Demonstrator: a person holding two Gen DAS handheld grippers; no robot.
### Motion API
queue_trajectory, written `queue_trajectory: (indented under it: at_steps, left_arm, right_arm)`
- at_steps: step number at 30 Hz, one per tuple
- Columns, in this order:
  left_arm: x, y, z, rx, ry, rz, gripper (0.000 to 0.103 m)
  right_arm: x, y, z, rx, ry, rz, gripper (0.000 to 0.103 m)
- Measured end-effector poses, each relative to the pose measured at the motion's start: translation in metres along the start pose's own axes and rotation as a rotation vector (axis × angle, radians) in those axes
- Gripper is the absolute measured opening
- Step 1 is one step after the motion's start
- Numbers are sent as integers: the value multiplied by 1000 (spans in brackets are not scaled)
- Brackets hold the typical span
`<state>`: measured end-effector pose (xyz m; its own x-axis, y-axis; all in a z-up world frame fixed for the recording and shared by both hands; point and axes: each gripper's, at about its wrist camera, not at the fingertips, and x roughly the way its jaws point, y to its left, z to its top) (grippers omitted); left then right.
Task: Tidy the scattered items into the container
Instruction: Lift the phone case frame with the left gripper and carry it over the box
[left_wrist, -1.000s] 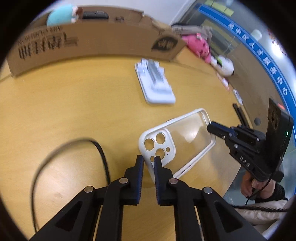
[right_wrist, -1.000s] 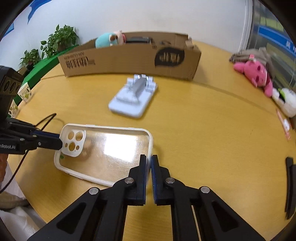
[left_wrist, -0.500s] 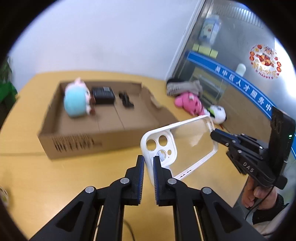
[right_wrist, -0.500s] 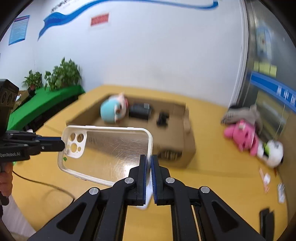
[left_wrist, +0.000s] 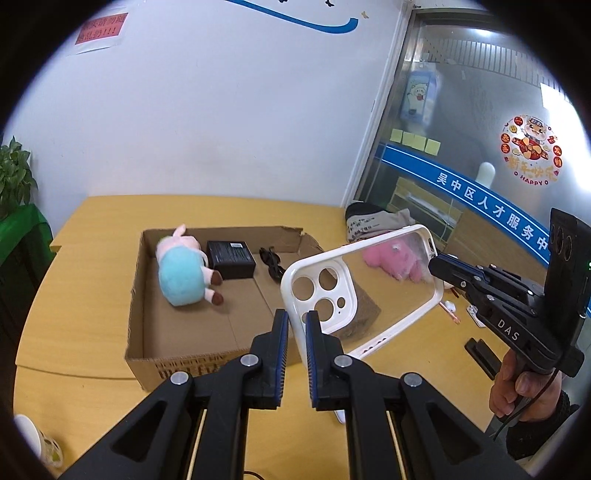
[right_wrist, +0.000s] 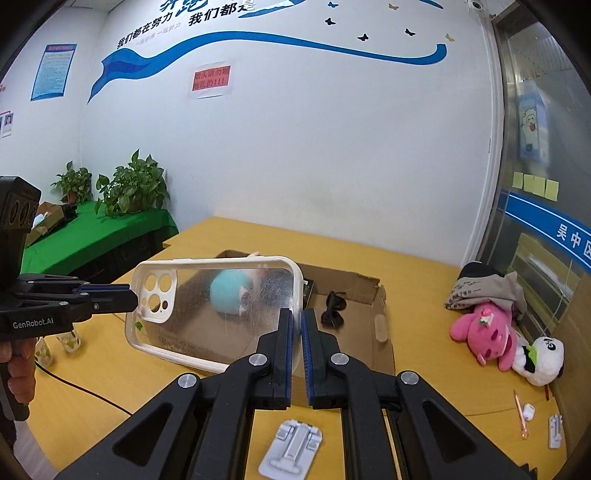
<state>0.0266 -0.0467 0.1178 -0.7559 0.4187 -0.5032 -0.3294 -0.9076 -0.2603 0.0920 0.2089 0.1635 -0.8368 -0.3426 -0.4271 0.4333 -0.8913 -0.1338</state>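
Both grippers hold a clear phone case with a white rim in the air, over the near side of the open cardboard box. My left gripper is shut on its camera-hole end. My right gripper is shut on the opposite end; the case also shows in the right wrist view. The right gripper appears in the left wrist view. The box holds a blue and pink plush, a black box and black sunglasses.
A white phone stand lies on the yellow table below my right gripper. A pink plush, a white plush and folded cloth lie at right. Small items and a black cable lie on the table.
Both grippers have lifted the phone case off the table and carried it up and toward the cardboard box. The phone stand stayed on the table.
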Motion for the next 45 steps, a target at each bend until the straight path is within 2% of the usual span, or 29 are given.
queue_trajectory:
  at_steps: [5,17,30,39,45]
  left_arm:
    - [10,13,12,-1,2,10,8]
    - [51,45,25,-19,40,18,8]
    - [92,101,33,-56,93,48,8]
    - [129,145,22,-84,186,99,8]
    - [155,163,11,-87,276,131,8]
  right_arm:
    - [17,-1,9,5,1,14,6]
    - [78,-6,13,24,62,33,6]
    - [156,1,12,43,145,77,6]
    - [222,12,-7,97,235,145,6]
    - [261,16,-29,156,320,179,6]
